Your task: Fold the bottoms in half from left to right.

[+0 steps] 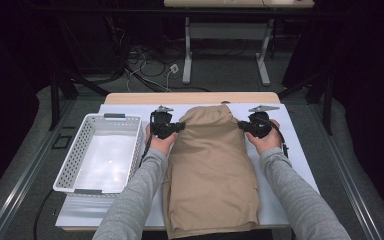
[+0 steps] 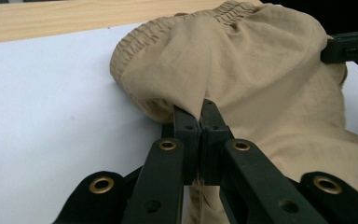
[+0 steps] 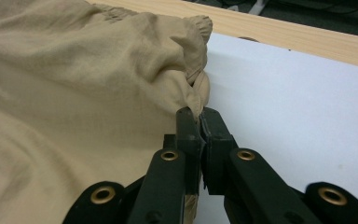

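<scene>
Tan trousers (image 1: 212,165): folded lengthwise on the white mat (image 1: 300,165), elastic waistband at the far end, hems hanging over the near table edge; far end bunched and raised off the mat

Left gripper (image 1: 181,126): at the left side of the trousers, near the waistband; jaws pressed together, pinching a fold of tan cloth, seen close in the left gripper view (image 2: 200,112)

Right gripper (image 1: 241,125): at the right side of the trousers, level with the left gripper; jaws pressed together, pinching the cloth edge (image 3: 198,116)

White basket (image 1: 75,160): perforated walls, grey handles; left of the trousers, just beside the left forearm, nothing inside

Wooden table edge (image 1: 130,98): beyond the trousers' waistband, past the mat

Grey sleeves (image 1: 135,200): either side of the trousers, entering from the near edge
</scene>
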Motion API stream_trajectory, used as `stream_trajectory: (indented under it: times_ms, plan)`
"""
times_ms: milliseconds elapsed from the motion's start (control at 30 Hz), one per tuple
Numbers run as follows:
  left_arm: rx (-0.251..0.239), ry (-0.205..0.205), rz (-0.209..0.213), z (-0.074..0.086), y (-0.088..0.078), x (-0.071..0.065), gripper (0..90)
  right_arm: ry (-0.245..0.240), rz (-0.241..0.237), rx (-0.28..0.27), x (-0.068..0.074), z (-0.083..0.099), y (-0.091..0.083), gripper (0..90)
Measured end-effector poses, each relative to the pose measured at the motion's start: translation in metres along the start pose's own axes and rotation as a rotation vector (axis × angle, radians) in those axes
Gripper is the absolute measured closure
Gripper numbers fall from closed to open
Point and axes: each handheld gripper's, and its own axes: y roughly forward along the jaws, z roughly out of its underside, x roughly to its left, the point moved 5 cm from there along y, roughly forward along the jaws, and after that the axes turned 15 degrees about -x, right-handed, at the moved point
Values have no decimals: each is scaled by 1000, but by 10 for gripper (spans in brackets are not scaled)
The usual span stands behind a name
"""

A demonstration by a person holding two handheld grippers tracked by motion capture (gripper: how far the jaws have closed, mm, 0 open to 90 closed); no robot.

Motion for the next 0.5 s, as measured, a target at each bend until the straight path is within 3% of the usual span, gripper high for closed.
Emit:
stream_trajectory:
  times_ms: [233, 400, 500]
  plan:
    - [-10, 0, 13, 9, -19, -11, 883, 42, -51, -23, 9, 4, -24, 877]
    - [-6, -19, 20, 19, -32, -19, 882, 73, -80, -2, 17, 11, -42, 876]
    - [8, -4, 24, 27, -41, -25, 880, 87, -95, 12, 22, 16, -54, 876]
